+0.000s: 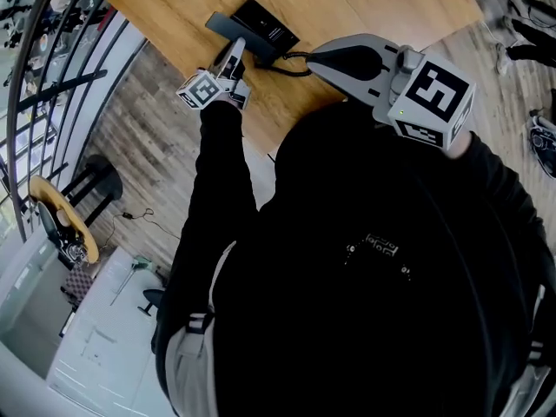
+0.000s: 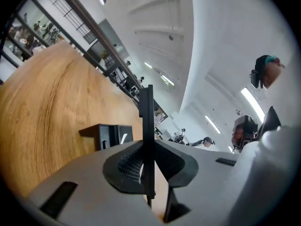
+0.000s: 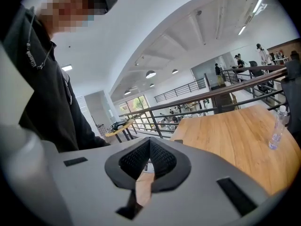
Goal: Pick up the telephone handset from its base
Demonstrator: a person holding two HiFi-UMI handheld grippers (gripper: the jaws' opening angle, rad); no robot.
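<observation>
Near the left edge of the bench: black base, with cord curling off it toward the near edge. Just left of the base, handset, pinched in the jaws of the left gripper. From the left gripper view, a thin black slab, edge on and upright, clamped between the ribbed pads, top end standing well above the jaws. Behind it and to its left, the base, flat on the bench, handset off it. Right of the cord, by the near edge, right gripper, pointing toward the base. Jaws there pressed together, tips meeting, nothing between them. Farther along the bench in the right gripper view, clear bottle, upright, well apart from the rest. Beyond the far edge, dark railing.
</observation>
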